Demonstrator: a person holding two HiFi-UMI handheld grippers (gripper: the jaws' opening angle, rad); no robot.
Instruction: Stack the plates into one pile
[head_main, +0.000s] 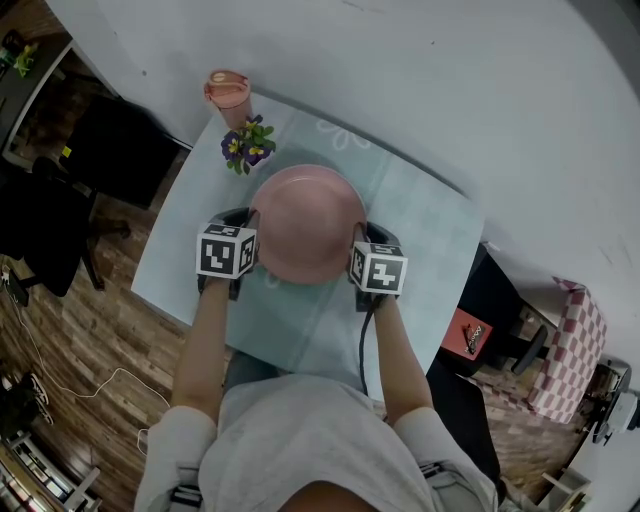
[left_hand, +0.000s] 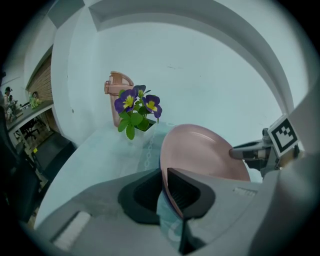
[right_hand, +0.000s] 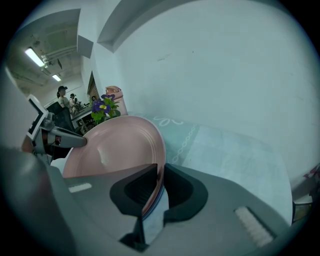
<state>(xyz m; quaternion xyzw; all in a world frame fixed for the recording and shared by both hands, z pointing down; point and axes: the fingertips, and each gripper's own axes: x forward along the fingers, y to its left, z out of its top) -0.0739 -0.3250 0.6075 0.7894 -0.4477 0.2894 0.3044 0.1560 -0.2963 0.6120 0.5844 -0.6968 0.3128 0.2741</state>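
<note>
A pink plate lies at the middle of the table on a pale blue cloth. In the right gripper view a blue rim shows just under the pink plate, as of a second plate beneath. My left gripper is at the plate's left edge and my right gripper at its right edge. In the left gripper view the pink plate's rim runs between that gripper's jaws. The right gripper has the rim between its jaws too. A thin gap shows beside the rim in each.
A small pot of purple and yellow flowers and a pink cup stand at the table's far left corner. A white wall runs behind the table. Black chairs stand to the left on the wooden floor, and a dark stand with a red item to the right.
</note>
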